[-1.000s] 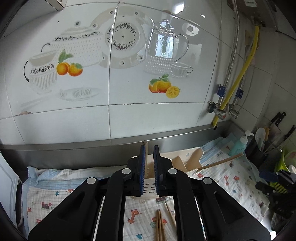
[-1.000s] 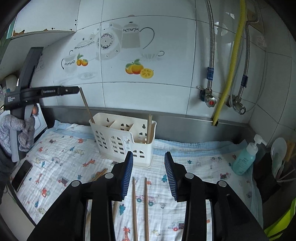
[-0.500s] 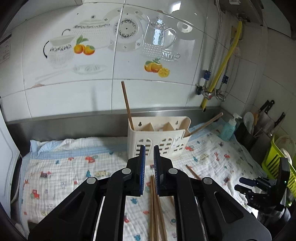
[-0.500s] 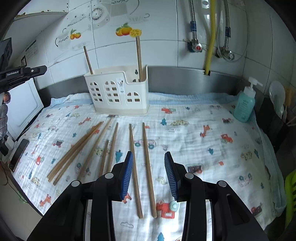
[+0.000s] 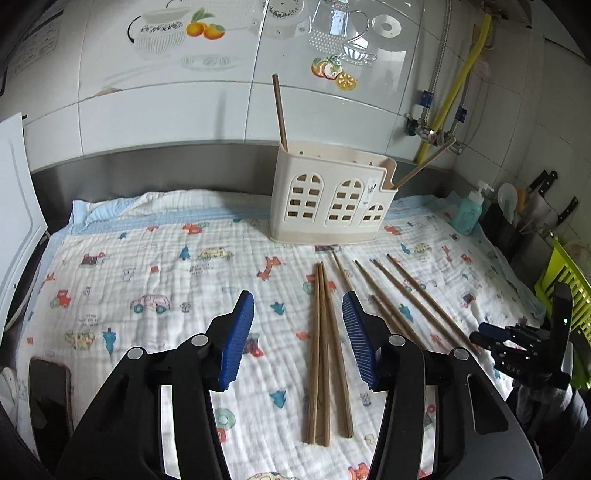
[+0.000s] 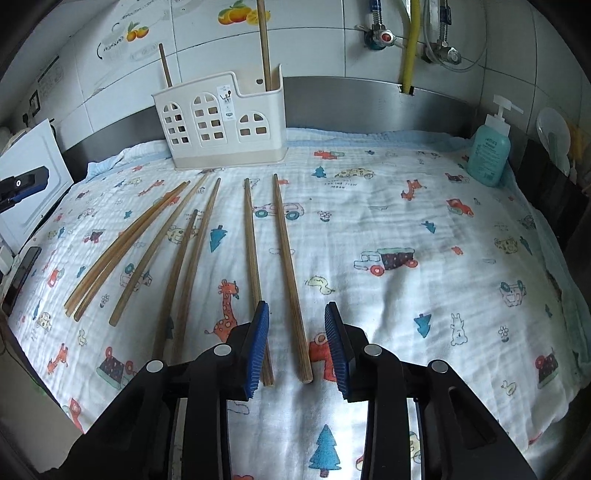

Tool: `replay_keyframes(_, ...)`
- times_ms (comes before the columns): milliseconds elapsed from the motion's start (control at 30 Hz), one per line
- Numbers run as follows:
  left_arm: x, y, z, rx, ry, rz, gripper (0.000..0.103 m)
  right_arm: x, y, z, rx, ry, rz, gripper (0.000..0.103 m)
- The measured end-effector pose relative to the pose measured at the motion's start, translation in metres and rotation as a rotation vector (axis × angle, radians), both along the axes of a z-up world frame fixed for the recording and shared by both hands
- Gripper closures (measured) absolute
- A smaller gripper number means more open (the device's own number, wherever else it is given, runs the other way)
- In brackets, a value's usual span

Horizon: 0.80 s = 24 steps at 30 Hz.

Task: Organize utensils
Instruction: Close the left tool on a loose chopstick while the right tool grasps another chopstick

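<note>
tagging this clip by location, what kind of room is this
Most likely a home kitchen counter: glossy white wall tiles printed with teapots and fruit, a cream plastic utensil holder, and black-handled knives in a rack.

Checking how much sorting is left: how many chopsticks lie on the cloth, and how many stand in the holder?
Loose chopsticks on cloth: 7
Standing chopsticks in holder: 2
Total: 9
</note>
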<state>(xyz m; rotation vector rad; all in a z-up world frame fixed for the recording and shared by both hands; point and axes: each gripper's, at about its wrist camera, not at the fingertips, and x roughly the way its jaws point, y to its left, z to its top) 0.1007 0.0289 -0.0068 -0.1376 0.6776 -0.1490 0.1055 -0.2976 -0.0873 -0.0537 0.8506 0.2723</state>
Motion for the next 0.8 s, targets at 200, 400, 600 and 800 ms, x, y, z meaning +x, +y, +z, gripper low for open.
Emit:
replay_keyframes(200, -0.01, -0.006, -0.028, 0.044, 0.055, -0.021, 0.053, 0.003, 0.003, -0.008, -0.001, 0.012, 0.002, 0.079)
replay_keyframes(400, -0.014, -0.015, -0.053, 0.073, 0.104, -0.048, 0.054, 0.004, 0.007, -0.013, -0.016, 0.019, 0.01, 0.082)
replay_keyframes(600, -0.01, -0.023, -0.072, 0.083, 0.155, -0.066, 0.068, 0.006, 0.009, -0.016, -0.021, 0.023, 0.013, 0.083)
replay_keyframes(800, -0.005, -0.032, -0.086, 0.092, 0.187, -0.091, 0.083, 0.007, 0.011, -0.017, -0.026, 0.02, 0.015, 0.084)
